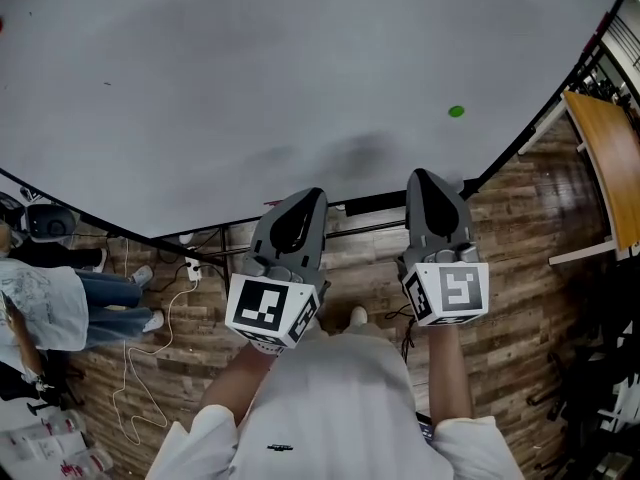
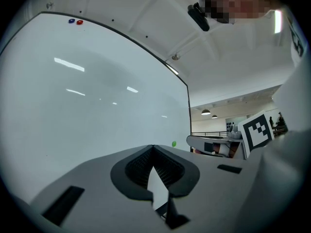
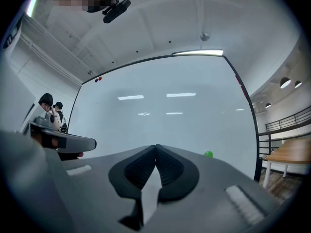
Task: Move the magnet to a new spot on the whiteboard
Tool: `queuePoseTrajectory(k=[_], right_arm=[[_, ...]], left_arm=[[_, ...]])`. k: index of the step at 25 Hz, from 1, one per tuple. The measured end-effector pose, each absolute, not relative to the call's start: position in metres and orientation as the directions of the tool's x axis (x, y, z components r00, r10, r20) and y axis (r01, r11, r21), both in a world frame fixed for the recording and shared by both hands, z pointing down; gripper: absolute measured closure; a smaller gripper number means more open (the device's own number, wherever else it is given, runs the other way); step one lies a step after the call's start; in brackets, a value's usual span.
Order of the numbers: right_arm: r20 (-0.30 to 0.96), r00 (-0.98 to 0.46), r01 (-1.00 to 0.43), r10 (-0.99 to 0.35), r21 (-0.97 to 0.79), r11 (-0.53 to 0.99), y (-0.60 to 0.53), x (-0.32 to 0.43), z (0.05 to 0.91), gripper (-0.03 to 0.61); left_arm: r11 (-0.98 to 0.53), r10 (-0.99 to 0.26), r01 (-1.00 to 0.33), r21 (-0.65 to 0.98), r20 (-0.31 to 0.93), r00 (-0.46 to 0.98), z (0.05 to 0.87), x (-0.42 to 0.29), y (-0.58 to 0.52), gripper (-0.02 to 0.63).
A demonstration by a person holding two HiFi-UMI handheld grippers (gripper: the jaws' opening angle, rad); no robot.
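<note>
Both pairs of my fingers were clenched on nothing. On my left gripper (image 2: 153, 147) and my right gripper (image 3: 156, 147) the ribbed pads met at the tips, with only the whiteboard (image 3: 165, 120) beyond them. The green magnet (image 1: 456, 111) sat low on the board near its right edge, apart from both grippers. In the head view it was ahead of the right one and a little to its right. In each gripper view it just peeked over that gripper's grey body, which hid the board's lower part.

The gripper views showed a red magnet (image 2: 79, 22) and a blue magnet (image 2: 72, 21) side by side at the board's top left corner. Only the head view gave me the plank floor (image 1: 520, 298) with a white cable (image 1: 150, 368) trailing across it. A wooden table (image 1: 600, 158) stood right of the board, and a person in jeans (image 1: 100, 293) was at its left.
</note>
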State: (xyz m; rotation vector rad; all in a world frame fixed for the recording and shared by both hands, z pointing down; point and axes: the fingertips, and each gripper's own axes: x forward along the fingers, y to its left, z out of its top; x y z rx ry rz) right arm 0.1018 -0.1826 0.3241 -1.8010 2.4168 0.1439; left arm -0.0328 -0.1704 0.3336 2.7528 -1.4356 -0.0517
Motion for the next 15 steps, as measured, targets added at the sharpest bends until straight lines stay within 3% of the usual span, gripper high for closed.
queuePoseTrajectory(k=[15], right_arm=[[-0.114,-0.336,-0.941,-0.935,0.017,0.337,-0.182,0.140,0.339,0.581]], left_arm=[[-0.534,-0.845,-0.844,0.042,0.012,0.535,0.346,0.013,-0.160,0.607]])
